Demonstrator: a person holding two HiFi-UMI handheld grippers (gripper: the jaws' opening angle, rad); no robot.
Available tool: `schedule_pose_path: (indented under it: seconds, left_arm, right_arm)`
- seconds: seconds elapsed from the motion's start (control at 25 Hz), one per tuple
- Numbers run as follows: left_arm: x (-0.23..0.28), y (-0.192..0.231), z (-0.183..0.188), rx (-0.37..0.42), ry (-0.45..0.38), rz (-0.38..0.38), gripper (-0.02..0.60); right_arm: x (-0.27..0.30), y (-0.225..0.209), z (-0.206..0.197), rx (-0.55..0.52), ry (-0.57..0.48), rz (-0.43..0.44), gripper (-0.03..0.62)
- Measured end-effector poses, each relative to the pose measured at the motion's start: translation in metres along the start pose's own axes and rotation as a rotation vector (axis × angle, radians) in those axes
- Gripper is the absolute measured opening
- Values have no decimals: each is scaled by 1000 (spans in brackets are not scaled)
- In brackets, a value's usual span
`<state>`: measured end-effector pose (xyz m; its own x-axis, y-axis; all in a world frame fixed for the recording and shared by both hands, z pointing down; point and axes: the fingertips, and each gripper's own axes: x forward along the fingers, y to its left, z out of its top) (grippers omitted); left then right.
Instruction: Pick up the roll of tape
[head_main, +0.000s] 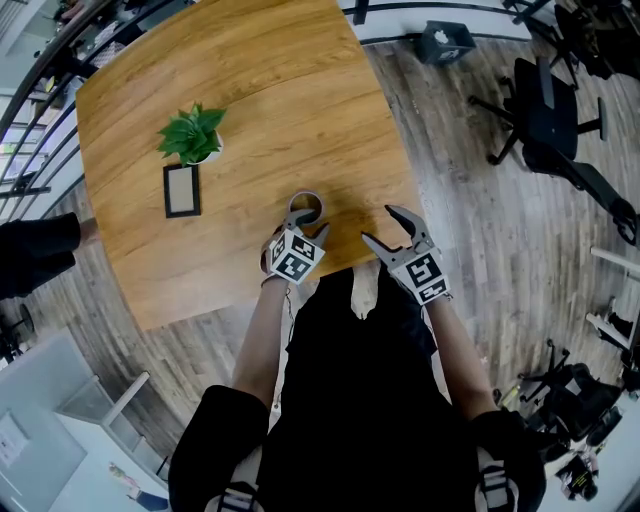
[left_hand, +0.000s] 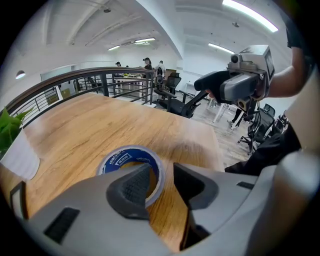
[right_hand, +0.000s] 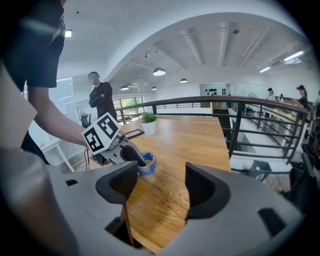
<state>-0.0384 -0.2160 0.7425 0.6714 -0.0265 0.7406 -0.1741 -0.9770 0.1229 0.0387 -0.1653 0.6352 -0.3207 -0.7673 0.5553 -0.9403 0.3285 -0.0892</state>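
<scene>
While the right gripper (right_hand: 161, 184) hovers at the near edge of the light wooden bench (head_main: 250, 90), jaws wide apart and empty, the left gripper (left_hand: 162, 174) straddles the wall of the blue-cored roll of tape (left_hand: 125, 156) lying flat there. One jaw sits inside the ring and one outside, not pinching. Far left are a dark flat picture frame (head_main: 182, 190) and a small green potted plant (head_main: 192, 132).
</scene>
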Motion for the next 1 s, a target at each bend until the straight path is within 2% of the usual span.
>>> schedule_pose_path:
  seconds: [0.32,1.0]
  left_arm:
    - [0,2,-1,30,16,19,94]
    - [1,-3,-4,66,30,21,60]
  right_arm:
    - [-2,1,-5,6,6,-10,311]
    - [-14,3,-5,-2,5,-27,308]
